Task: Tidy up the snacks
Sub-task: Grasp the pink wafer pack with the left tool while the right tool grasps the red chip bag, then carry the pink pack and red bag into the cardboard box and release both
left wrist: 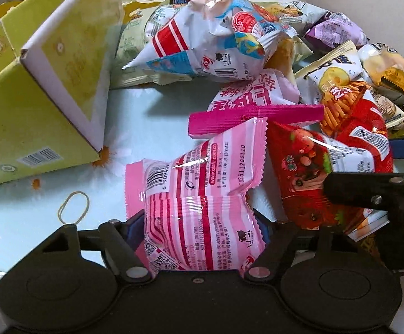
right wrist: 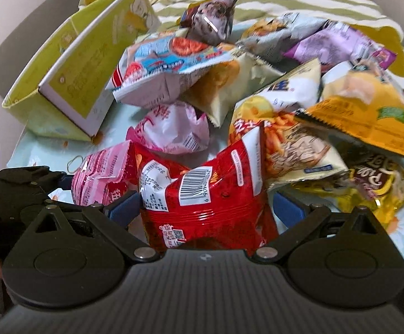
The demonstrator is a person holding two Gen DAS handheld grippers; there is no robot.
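Two hand-held grippers, each with a snack packet between its fingers.

The left hand-held gripper is clamped on a pink-and-white striped foil packet; the right hand-held gripper grips a glossy red foil packet, both just before the snack pile beside the yellow-green cardboard box on the bench.

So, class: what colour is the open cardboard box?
Yellow-green box, white edges; clearest in the right wrist view.
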